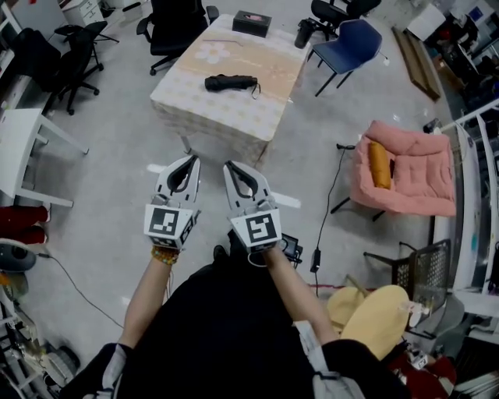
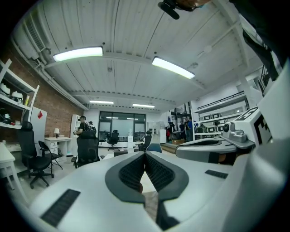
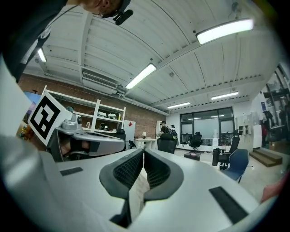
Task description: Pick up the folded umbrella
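The folded black umbrella point(image 1: 231, 82) lies on a table point(image 1: 222, 113) covered with a pale flowered cloth, in the upper middle of the head view. My left gripper point(image 1: 189, 160) and right gripper point(image 1: 231, 166) are held side by side over the floor, short of the table's near edge, both pointing level toward it. In the left gripper view the jaws of the left gripper point(image 2: 145, 154) meet at the tips with nothing between them. The right gripper point(image 3: 143, 152) is likewise shut and empty. The umbrella shows in neither gripper view.
A black box point(image 1: 251, 23) sits at the table's far end. A blue chair point(image 1: 352, 43) and black office chairs point(image 1: 175, 27) stand round it. A pink cushioned seat point(image 1: 405, 167) is at right, a white table point(image 1: 23, 152) at left, and a cable point(image 1: 326, 210) on the floor.
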Tool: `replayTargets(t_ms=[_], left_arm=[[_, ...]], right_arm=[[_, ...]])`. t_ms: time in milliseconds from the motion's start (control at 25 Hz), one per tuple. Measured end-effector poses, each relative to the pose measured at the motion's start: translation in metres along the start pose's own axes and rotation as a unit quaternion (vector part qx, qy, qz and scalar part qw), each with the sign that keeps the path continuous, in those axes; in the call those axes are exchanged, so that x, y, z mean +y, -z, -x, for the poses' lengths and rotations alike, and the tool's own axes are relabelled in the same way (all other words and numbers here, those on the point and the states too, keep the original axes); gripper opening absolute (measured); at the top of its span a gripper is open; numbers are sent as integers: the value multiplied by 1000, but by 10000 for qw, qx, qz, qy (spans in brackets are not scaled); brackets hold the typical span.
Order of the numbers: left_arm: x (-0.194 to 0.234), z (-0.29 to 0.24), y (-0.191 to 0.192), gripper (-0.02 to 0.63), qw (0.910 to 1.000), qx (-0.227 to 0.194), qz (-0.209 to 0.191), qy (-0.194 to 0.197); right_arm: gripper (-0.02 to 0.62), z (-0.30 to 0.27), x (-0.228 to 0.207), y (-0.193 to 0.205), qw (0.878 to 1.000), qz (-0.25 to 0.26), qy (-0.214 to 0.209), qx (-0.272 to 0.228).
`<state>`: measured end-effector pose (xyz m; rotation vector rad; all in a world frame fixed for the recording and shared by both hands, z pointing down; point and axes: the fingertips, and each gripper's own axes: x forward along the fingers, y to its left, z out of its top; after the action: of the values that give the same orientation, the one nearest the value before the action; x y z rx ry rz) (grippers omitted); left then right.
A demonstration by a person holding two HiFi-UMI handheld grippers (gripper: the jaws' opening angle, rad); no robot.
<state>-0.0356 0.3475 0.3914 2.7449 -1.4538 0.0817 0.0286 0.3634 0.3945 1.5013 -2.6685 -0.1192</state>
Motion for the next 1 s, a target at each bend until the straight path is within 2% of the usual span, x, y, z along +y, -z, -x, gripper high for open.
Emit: replayTargets(t_ms=[320,840,1000], left_arm=[[36,-61,5,14,9999,56,-54,101],[90,-195,-4,14,9985,329,-336,293],[101,-225,-5,14,9983,320,-359,342]], right_arm=[[17,-61,-38,14,9999,-51,124,-60],[17,-173,-132,12,9988,-273,381,-136],[17,-195,-155,26,9992,-158,359,-60]])
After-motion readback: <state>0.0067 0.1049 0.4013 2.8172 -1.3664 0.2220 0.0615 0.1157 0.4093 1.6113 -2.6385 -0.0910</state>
